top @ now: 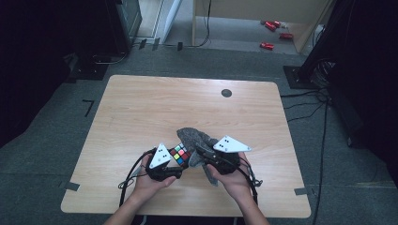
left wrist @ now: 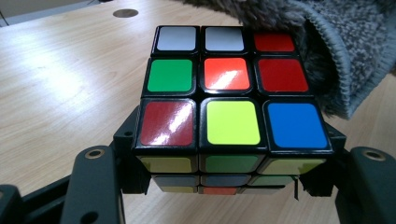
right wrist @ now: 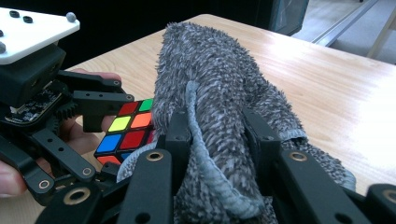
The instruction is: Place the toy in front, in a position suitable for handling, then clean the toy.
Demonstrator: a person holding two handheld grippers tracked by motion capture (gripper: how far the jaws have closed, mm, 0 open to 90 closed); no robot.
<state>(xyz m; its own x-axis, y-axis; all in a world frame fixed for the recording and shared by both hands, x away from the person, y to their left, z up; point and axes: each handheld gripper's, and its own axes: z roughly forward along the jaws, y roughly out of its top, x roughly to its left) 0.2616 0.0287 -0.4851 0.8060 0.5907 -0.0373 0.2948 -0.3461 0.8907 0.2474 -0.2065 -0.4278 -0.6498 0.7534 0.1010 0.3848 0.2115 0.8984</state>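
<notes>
1. Overhead, a pale wooden worktop (top: pixel 141 112) with rounded corners stands on grey carpet, a small dark round disc (top: pixel 226 93) set near its far edge.
2. Near the middle of the worktop's near half, a shaggy grey cloth (top: pixel 195 137) is bunched in the right gripper (top: pixel 202 153); seen in the right gripper view, the jaws are closed on a thick fold of the cloth (right wrist: pixel 210 93), its stitched hem curling between them.
3. Just left of it, the left gripper (top: pixel 180 165) holds a colour puzzle cube (top: pixel 179 154); in the left gripper view, the jaws are clamped against the cube's (left wrist: pixel 229 107) two sides, its top face showing white, red, green, orange, yellow and blue squares.
4. Cloth and cube meet: the fuzzy edge of the cloth (left wrist: pixel 336 56) lies against the cube's far right corner, above the worktop's near edge.
5. Both hands come in from the near edge, a white three-cornered plate on each gripper.
</notes>
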